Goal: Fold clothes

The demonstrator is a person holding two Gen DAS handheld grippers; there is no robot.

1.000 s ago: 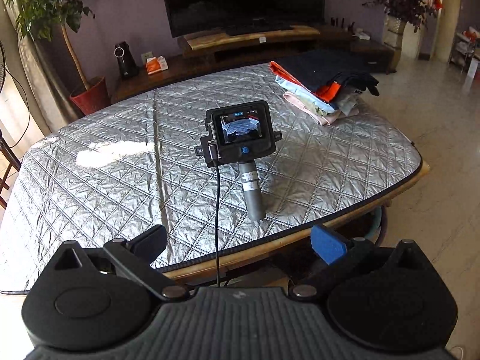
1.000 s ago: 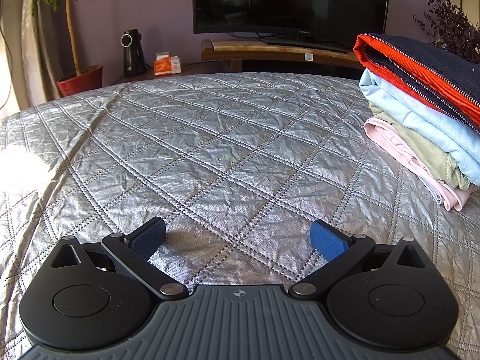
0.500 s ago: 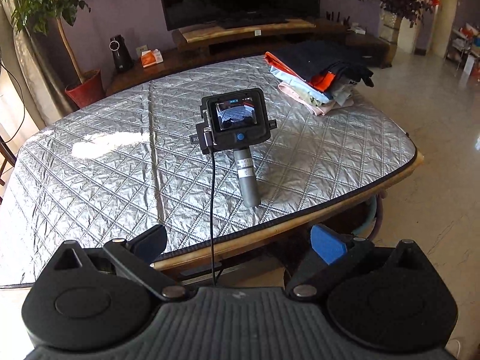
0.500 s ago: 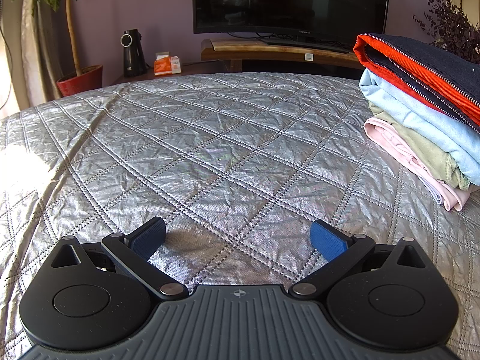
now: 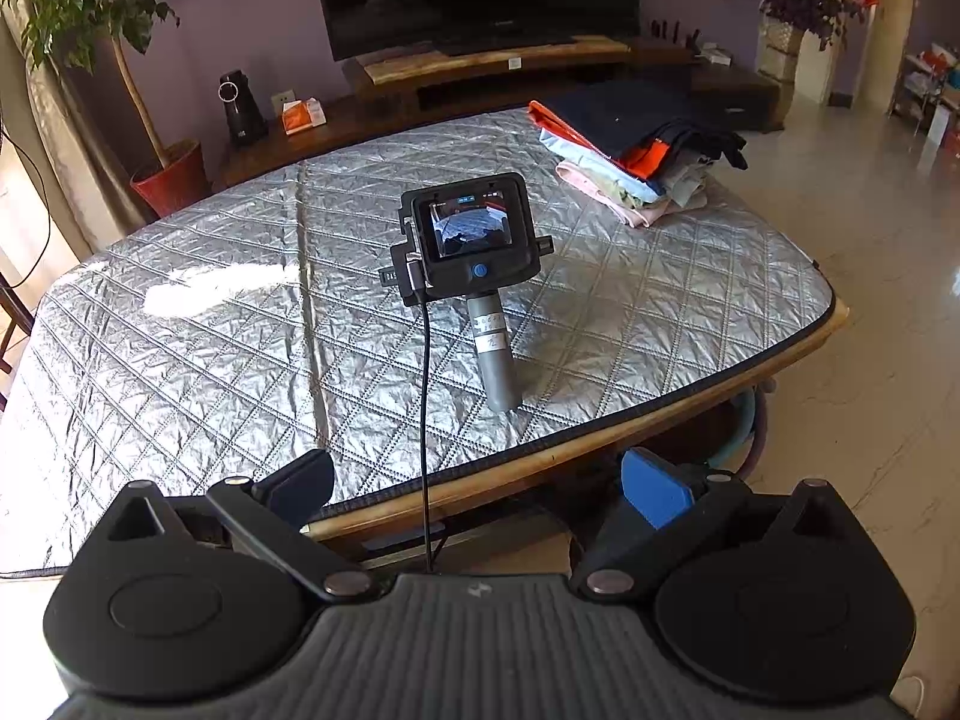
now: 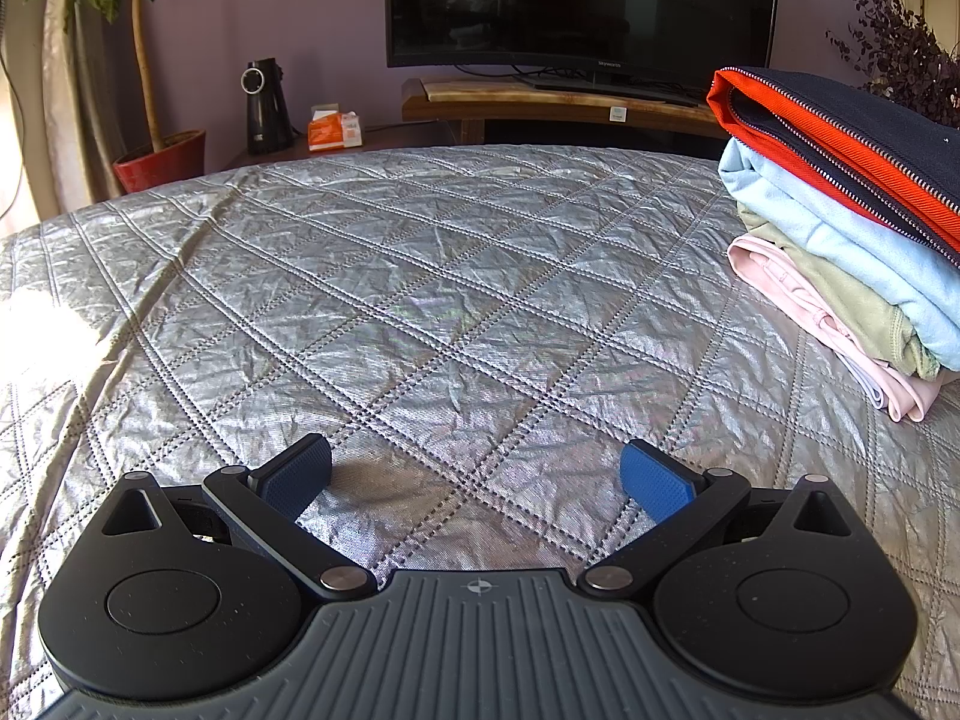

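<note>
Our left gripper [image 5: 477, 486] has its jaws spread wide with nothing between them, and it hangs off the near edge of the bench [image 5: 600, 438], above the floor [image 5: 870, 276]. Our right gripper [image 6: 477, 480] also has its jaws spread and empty; it sits low over the silver quilted cover [image 6: 420, 276] on the bench.

The stack of clothes [image 6: 840, 228] lies folded at the far right of the bench. From the right wrist we see its layers edge-on: a dark piece with an orange lining and a zip on top, then pale blue, then olive green, then pink touching the cover. From the left wrist the stack of clothes [image 5: 642, 150] shows from above, so the dark top piece hides most of the rest, and its right side looks looser and more rumpled.

Only the left wrist view shows the right gripper from behind: its handle [image 5: 495, 354] rests on the cover, its screen [image 5: 471, 228] is lit and a cable [image 5: 425, 420] hangs from it. Both views show the television [image 6: 576, 0] and a potted plant [image 6: 159, 159] beyond.
</note>
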